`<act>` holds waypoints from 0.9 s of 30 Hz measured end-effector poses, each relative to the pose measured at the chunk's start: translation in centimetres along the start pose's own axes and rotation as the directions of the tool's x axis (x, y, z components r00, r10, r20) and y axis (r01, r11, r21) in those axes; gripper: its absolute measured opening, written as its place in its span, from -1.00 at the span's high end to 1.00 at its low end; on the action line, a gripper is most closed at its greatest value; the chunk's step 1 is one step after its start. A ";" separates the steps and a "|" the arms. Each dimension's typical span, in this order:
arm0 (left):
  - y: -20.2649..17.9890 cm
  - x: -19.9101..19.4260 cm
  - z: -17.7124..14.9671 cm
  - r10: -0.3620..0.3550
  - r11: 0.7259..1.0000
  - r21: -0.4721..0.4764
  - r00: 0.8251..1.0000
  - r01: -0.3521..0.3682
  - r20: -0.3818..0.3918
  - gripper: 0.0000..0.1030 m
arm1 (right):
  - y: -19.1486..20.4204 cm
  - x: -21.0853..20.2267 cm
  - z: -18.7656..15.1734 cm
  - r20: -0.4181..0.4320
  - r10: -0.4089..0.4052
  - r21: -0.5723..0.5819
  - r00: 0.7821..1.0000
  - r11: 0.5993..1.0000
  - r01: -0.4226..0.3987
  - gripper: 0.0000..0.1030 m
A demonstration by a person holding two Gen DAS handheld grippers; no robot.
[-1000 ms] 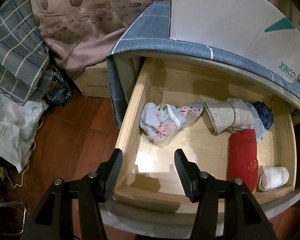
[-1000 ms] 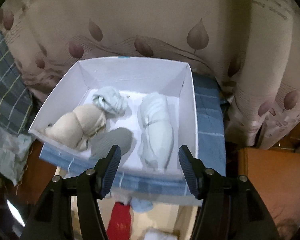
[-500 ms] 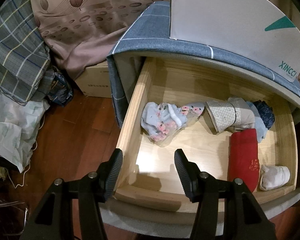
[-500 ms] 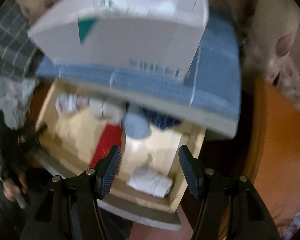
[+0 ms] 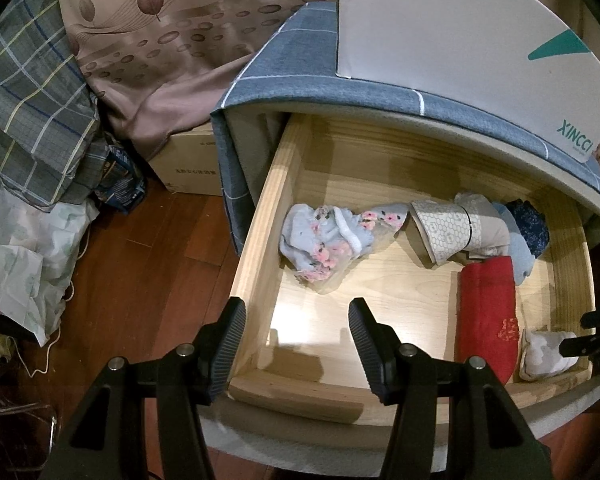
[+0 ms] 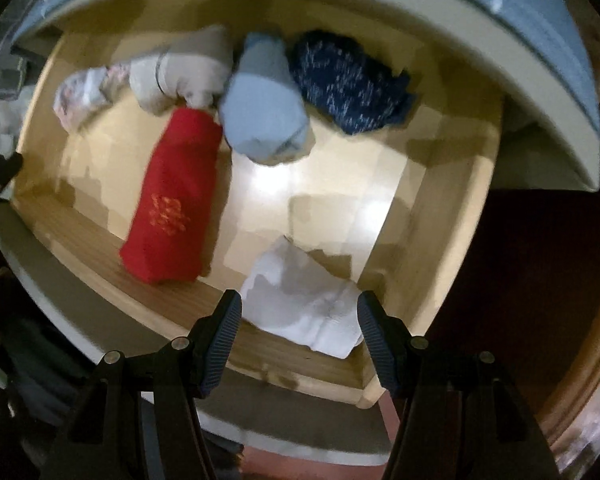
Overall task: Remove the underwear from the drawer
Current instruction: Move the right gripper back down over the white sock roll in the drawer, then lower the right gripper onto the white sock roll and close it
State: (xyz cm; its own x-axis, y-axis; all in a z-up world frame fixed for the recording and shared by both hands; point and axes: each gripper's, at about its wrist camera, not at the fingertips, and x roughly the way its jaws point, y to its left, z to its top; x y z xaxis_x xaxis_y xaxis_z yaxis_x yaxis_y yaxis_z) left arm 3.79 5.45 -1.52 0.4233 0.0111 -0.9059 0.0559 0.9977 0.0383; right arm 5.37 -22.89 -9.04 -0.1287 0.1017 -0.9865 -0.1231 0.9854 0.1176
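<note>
1. Change: right gripper had swung from the white box on top of the cabinet down into the open drawer; view blurred.
2. Right fingers: parted, empty, straddling the white rolled underwear at lower centre of frame, not touching. Judged: next pickup.
3. Left gripper: unmoved over the drawer's front left corner; fingers parted, holding nothing.
4. Remaining in drawer: floral underwear, patterned beige roll, light-blue roll, navy piece, red roll with gold emblem, unreadable.
5. Writing: box reads "XINCCI", teal triangle logo; cardboard carton print illegible.
</note>
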 end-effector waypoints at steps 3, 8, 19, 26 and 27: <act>-0.1 0.0 0.0 -0.002 1.000 -0.003 1.000 0.002 -0.002 -0.07 | 0.0 1.3 0.3 -0.054 -0.002 -0.016 0.999 1.000 0.001 -0.14; -0.1 0.0 0.1 -0.004 1.000 -0.001 1.000 0.004 -0.004 -0.07 | 0.2 3.5 0.2 -0.098 -0.046 -0.048 0.994 0.998 0.041 -0.44; -0.1 0.0 0.1 -0.005 1.000 -0.001 1.000 0.005 -0.006 -0.07 | 0.0 5.9 0.4 -0.118 -0.021 -0.021 0.993 1.000 0.019 -0.60; -0.2 0.0 0.0 -0.004 1.000 0.001 1.000 0.004 -0.006 -0.07 | -0.6 6.3 0.1 -0.080 -0.023 0.031 0.997 0.999 0.026 -0.43; -0.2 0.1 0.0 -0.003 1.000 0.000 1.000 0.003 -0.007 -0.07 | -0.8 6.1 0.1 -0.058 -0.020 0.055 0.998 0.998 0.023 -0.40</act>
State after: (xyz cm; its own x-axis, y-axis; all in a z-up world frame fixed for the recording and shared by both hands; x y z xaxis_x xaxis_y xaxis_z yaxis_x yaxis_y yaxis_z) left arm 3.83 5.25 -1.57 0.4169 0.0081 -0.9089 0.0572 0.9977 0.0351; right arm 4.76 -23.07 -15.20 -0.1830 0.0740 -0.9803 -0.0721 0.9935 0.0885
